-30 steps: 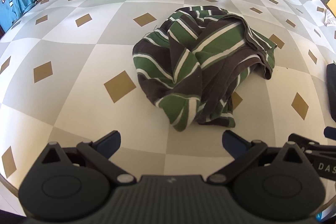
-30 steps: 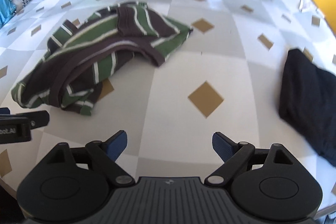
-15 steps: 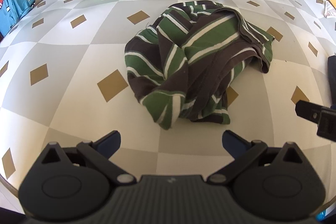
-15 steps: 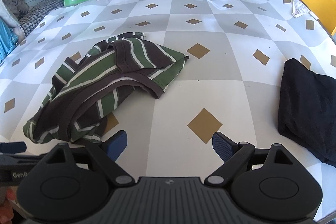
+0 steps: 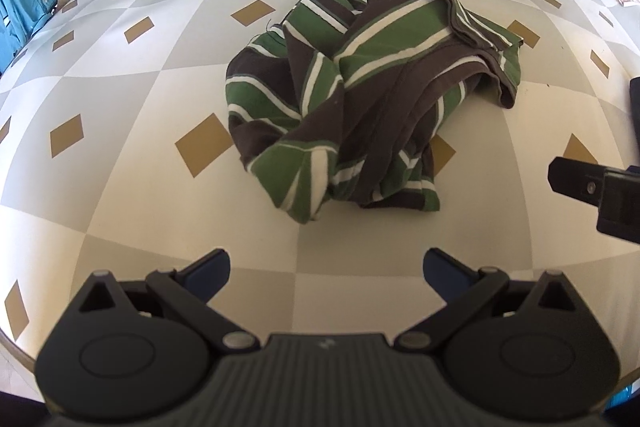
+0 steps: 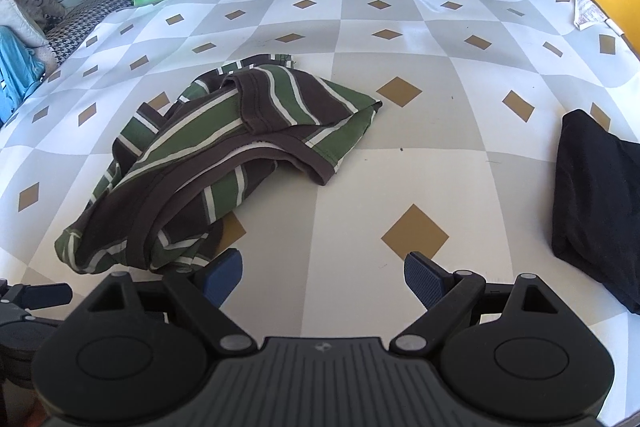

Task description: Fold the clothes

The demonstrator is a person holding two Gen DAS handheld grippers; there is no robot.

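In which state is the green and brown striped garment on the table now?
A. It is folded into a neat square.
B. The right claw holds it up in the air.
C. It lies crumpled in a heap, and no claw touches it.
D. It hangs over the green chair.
C: the striped garment lies bunched on the table, and both the left claw and the right claw stand open, apart from it.

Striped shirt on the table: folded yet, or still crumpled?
Crumpled. The striped shirt lies bunched in an uneven heap with twisted overlapping layers, no flat edges.
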